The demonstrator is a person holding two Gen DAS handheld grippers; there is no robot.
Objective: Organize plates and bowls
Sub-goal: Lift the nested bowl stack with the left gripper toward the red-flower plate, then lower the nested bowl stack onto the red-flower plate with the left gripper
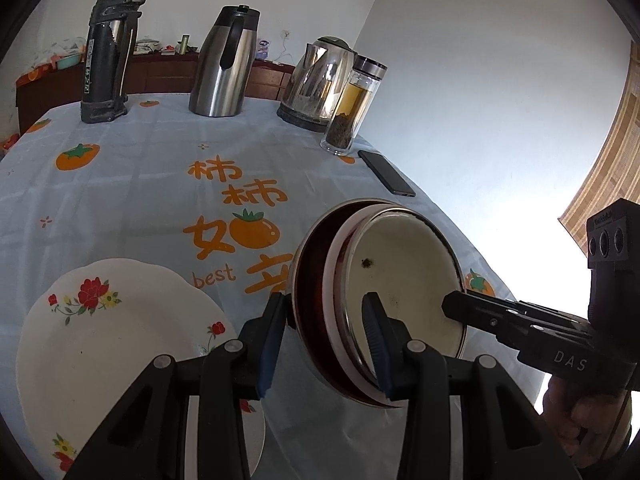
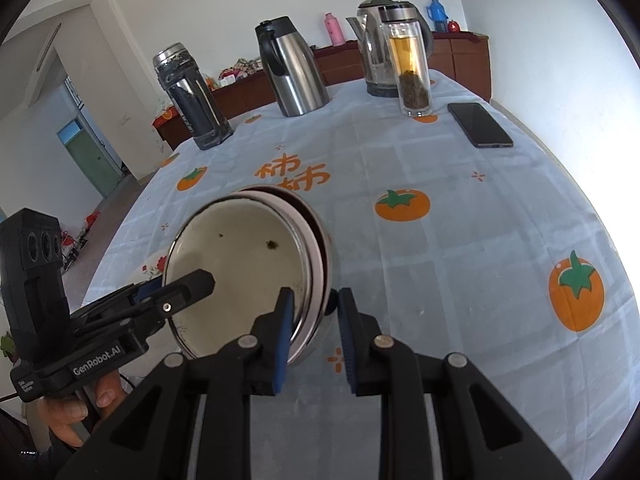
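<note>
A stack of nested bowls, a white enamel bowl [image 1: 408, 272] inside a dark red one [image 1: 314, 280], is tilted over the tablecloth. My left gripper [image 1: 326, 324] is shut on the stack's near wall, one pad outside the red bowl and one inside the white bowl. My right gripper [image 2: 316, 320] is shut on the opposite wall of the same bowls [image 2: 240, 256], again with one pad inside and one outside. Each gripper shows in the other's view, the right gripper [image 1: 456, 306] and the left gripper [image 2: 200, 280]. A white flowered plate [image 1: 100, 340] lies on the table to the left.
Along the far side of the table stand a black flask [image 1: 110, 52], a steel jug [image 1: 226, 64], an electric kettle [image 1: 316, 80] and a glass tea bottle [image 1: 354, 108]. A black phone [image 1: 386, 174] lies near the right table edge. A hand [image 2: 76, 412] holds the left gripper.
</note>
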